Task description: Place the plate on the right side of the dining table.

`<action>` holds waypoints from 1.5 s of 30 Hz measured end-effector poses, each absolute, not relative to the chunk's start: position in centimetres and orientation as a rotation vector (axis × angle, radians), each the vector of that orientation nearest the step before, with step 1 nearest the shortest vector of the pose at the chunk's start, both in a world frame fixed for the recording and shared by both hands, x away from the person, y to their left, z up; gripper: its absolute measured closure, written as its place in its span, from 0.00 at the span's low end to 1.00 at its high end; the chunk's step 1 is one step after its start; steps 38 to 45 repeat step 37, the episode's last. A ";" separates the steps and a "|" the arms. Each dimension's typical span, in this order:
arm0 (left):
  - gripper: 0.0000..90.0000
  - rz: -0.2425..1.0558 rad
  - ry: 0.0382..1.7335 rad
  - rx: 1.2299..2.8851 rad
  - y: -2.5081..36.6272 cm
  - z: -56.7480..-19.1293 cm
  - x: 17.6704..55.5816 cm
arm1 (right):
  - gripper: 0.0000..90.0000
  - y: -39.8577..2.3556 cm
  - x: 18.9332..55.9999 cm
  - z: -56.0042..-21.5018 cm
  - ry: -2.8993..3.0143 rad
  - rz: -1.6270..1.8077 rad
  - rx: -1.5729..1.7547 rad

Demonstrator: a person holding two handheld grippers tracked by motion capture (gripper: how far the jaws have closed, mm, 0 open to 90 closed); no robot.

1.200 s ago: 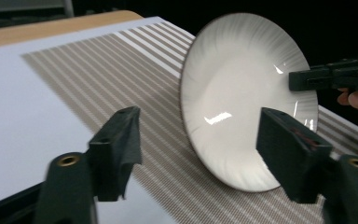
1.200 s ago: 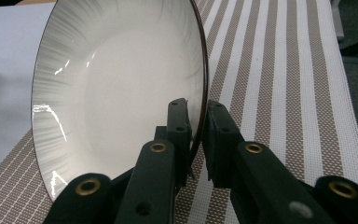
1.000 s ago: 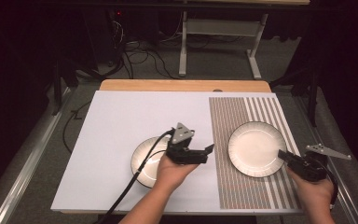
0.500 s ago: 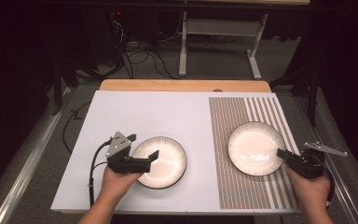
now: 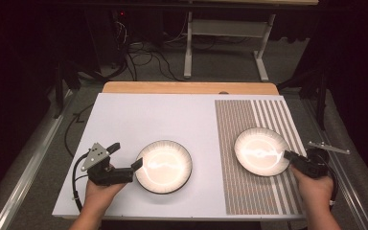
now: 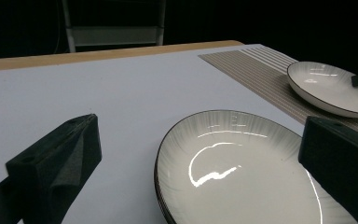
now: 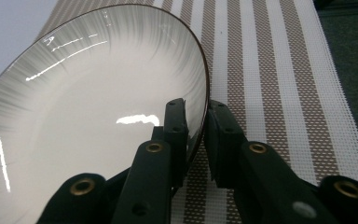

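Two white plates with dark streaked rims lie on the table. The left plate (image 5: 164, 166) (image 6: 233, 177) rests on the white board. The right plate (image 5: 262, 151) (image 6: 331, 86) (image 7: 88, 107) sits on the striped mat. My left gripper (image 5: 126, 155) (image 6: 200, 126) is open at the left plate's left edge, with the jaws spread wide and the rim between them, untouched. My right gripper (image 5: 290, 155) (image 7: 198, 126) is shut on the right plate's near right rim, one jaw inside the plate and one outside.
The brown-and-white striped mat (image 5: 268, 191) (image 7: 270, 70) covers the right part of the white board (image 5: 148, 115). A wooden table edge (image 5: 187, 87) runs along the back. Metal rails and cables lie on the floor beside the table.
My left gripper has swung from over the left plate's right side to its left edge, and its jaws now face the rim. The right gripper has stayed clamped on the right plate.
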State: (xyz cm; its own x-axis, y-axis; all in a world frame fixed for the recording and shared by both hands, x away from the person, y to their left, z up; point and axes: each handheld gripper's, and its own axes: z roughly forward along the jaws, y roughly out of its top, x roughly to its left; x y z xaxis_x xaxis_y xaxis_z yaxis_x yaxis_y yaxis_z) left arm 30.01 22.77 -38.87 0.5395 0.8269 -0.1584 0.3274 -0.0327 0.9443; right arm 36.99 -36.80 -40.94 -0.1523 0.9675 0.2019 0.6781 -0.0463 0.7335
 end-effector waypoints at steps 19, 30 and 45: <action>0.00 0.595 0.972 1.659 22.1 -38.9 29.4 | 0.19 -30.6 32.6 -36.3 1.917 1.321 1.126; 0.00 0.643 0.926 1.643 22.0 -38.0 28.2 | 0.00 -23.8 30.3 -36.3 2.052 1.410 0.884; 0.00 0.641 0.932 1.622 22.4 -37.9 28.2 | 0.00 -23.0 30.0 -36.4 2.068 1.403 0.861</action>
